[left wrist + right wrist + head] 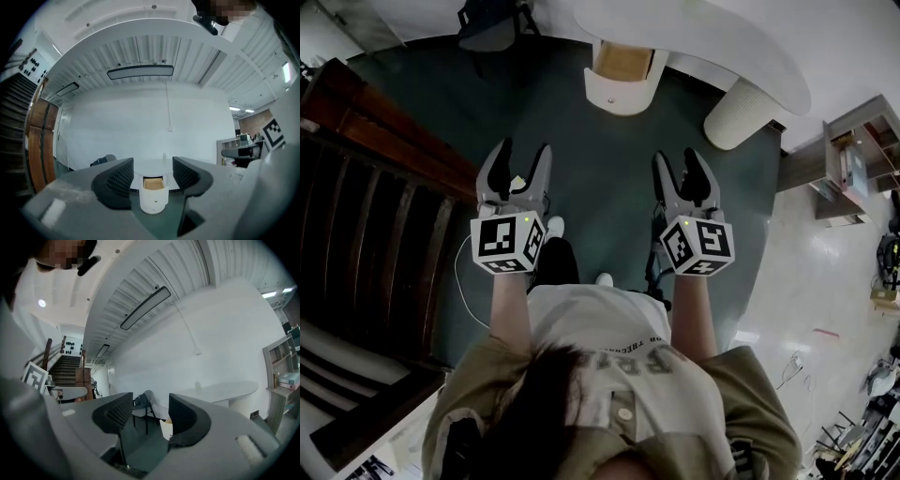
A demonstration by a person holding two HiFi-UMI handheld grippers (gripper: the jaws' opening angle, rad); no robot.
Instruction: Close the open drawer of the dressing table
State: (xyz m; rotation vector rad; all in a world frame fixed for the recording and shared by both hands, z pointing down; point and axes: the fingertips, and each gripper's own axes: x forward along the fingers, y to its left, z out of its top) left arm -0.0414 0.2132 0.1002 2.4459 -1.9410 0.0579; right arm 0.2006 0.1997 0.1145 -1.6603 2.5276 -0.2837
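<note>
Left hand-held gripper and right hand-held gripper, both released and empty at mid-frame, were well apart from the open drawer at top centre.

dressing table cropped, drawer partly hidden

A large open hall, part showroom, part office. A white dressing table stands on green carpet. In the head view a dark wooden staircase lies left of it and a shelf unit on glossy floor right of it. A slatted ceiling is overhead.
</note>
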